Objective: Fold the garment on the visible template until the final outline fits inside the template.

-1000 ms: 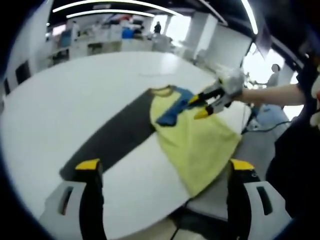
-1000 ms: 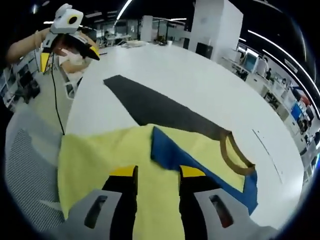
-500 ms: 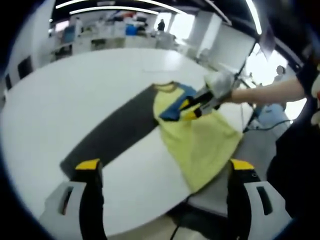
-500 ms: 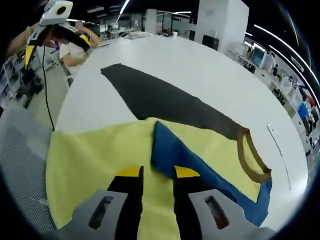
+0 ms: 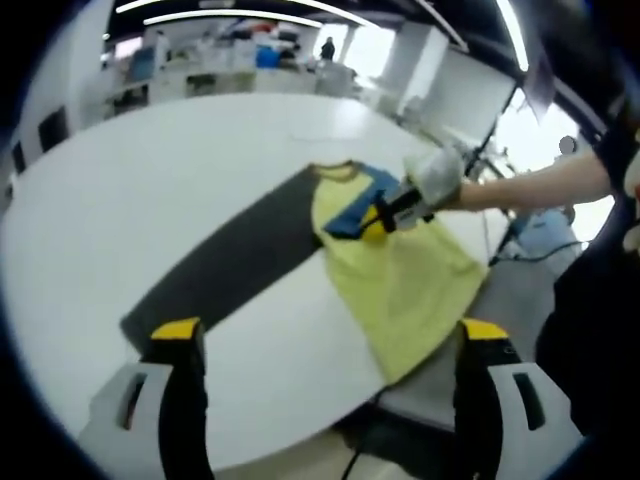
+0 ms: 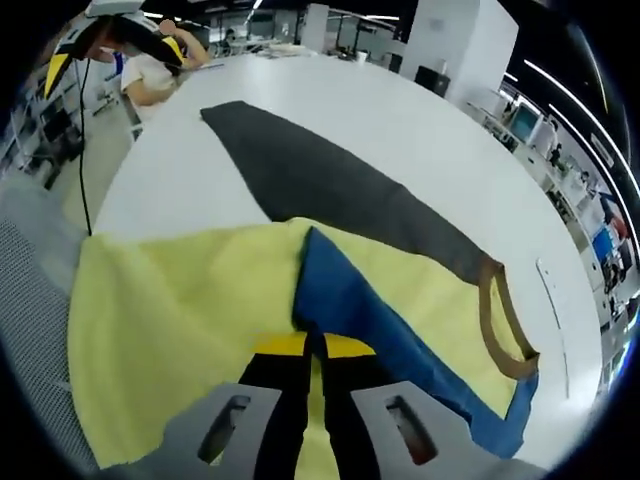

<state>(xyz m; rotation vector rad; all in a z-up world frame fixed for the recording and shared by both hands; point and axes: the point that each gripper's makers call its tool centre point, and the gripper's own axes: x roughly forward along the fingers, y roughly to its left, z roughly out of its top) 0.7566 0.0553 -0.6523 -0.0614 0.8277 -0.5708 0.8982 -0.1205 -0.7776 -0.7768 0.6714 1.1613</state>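
Observation:
A yellow shirt [image 5: 405, 290] with a blue sleeve [image 5: 352, 208] and a brown collar [image 6: 505, 320] lies on the white table [image 5: 150, 180]. Its collar end covers one end of the dark grey template strip [image 5: 230, 255]. In the right gripper view the yellow shirt [image 6: 170, 330] spreads below the template [image 6: 320, 180]. My right gripper [image 6: 313, 345] is shut on the lower edge of the blue sleeve [image 6: 370, 310]. In the left gripper view, a gloved hand holds the right gripper [image 5: 378, 218] at the sleeve. My left gripper [image 5: 330, 330] hangs open, away from the cloth, above the table's near edge.
The shirt's hem lies at the table's near edge [image 5: 400, 375]. A mesh chair [image 6: 30, 300] and a cable [image 6: 85, 170] are beside the table. The left gripper [image 6: 110, 25] shows up high at the far left. Desks and a distant person [image 5: 328, 47] are in the background.
My right gripper's jaws have closed from a narrow gap onto the blue sleeve's edge. The left gripper has stayed open in place.

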